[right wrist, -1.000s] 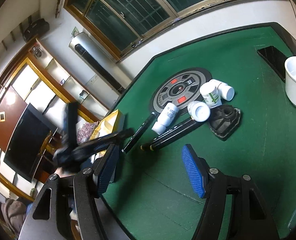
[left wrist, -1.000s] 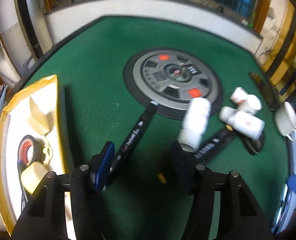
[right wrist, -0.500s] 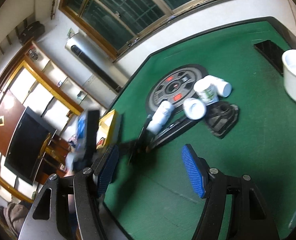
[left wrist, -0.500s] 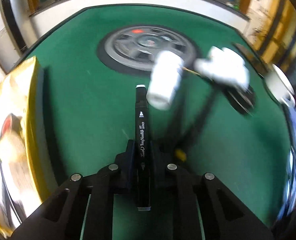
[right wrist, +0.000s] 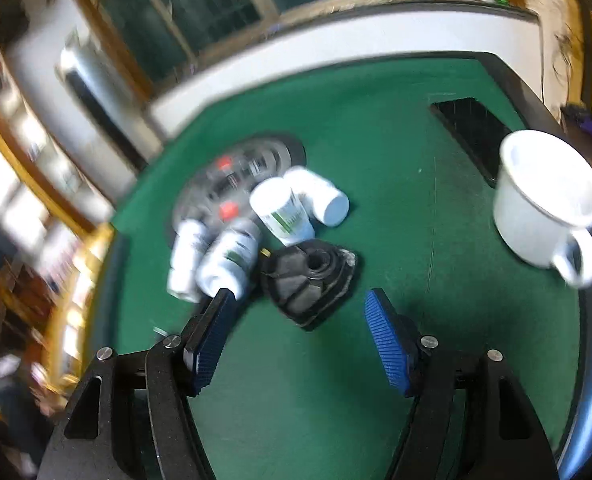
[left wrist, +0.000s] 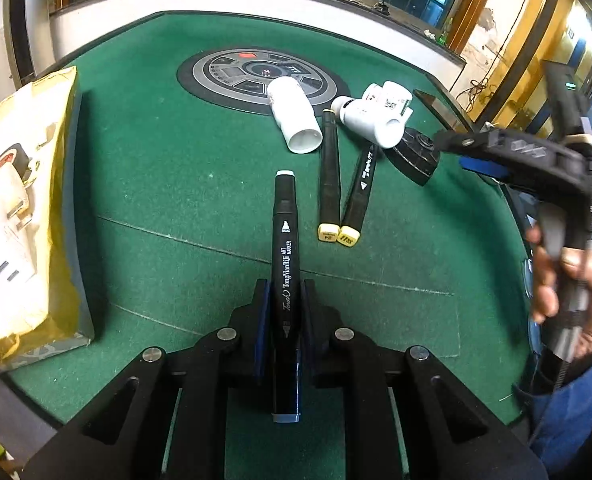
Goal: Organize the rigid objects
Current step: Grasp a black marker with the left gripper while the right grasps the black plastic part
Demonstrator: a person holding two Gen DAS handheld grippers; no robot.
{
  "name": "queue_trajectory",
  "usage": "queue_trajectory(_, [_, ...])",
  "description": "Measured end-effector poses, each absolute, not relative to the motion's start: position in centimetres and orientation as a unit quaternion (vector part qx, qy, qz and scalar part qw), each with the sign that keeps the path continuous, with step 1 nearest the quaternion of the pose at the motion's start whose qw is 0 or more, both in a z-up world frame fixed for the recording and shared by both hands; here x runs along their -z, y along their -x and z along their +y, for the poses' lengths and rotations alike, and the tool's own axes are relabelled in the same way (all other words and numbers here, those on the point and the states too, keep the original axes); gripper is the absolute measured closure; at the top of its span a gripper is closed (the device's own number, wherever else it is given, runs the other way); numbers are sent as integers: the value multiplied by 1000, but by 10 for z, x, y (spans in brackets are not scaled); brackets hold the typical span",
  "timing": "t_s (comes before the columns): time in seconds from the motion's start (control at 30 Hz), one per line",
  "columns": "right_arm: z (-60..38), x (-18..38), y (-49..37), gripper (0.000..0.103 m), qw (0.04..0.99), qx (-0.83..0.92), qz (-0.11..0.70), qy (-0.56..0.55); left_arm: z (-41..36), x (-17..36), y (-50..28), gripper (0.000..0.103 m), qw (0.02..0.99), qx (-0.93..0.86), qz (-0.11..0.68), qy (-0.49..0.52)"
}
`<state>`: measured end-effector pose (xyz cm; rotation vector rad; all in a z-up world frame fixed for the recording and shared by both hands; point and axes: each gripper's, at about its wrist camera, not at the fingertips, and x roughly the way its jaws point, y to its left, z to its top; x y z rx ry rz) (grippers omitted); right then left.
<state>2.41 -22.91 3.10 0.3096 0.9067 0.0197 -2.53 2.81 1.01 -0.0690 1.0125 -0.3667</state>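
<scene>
Three black markers (left wrist: 285, 248), three white bottles (left wrist: 294, 120), one black triangular part (right wrist: 310, 280), one white mug (right wrist: 544, 208), one yellow-edged box (left wrist: 62, 216).

- I see the table (left wrist: 200, 168) covered with matt green cloth, like felt.
- The black marker (left wrist: 286, 240) I hold looks like smooth, slightly glossy plastic.
- The white bottles (right wrist: 284, 210) seem glossy plastic.
- The mug (right wrist: 544, 208) looks like glossy ceramic or enamel.
- My gripper pads (right wrist: 388, 344) are ribbed blue rubber.
</scene>
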Motion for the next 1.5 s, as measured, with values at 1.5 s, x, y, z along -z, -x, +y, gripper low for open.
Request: queue_trajectory(1.5, [-194, -58, 2, 40, 917, -88, 347, -176, 4, -3, 44, 91, 891, 139, 432, -36])
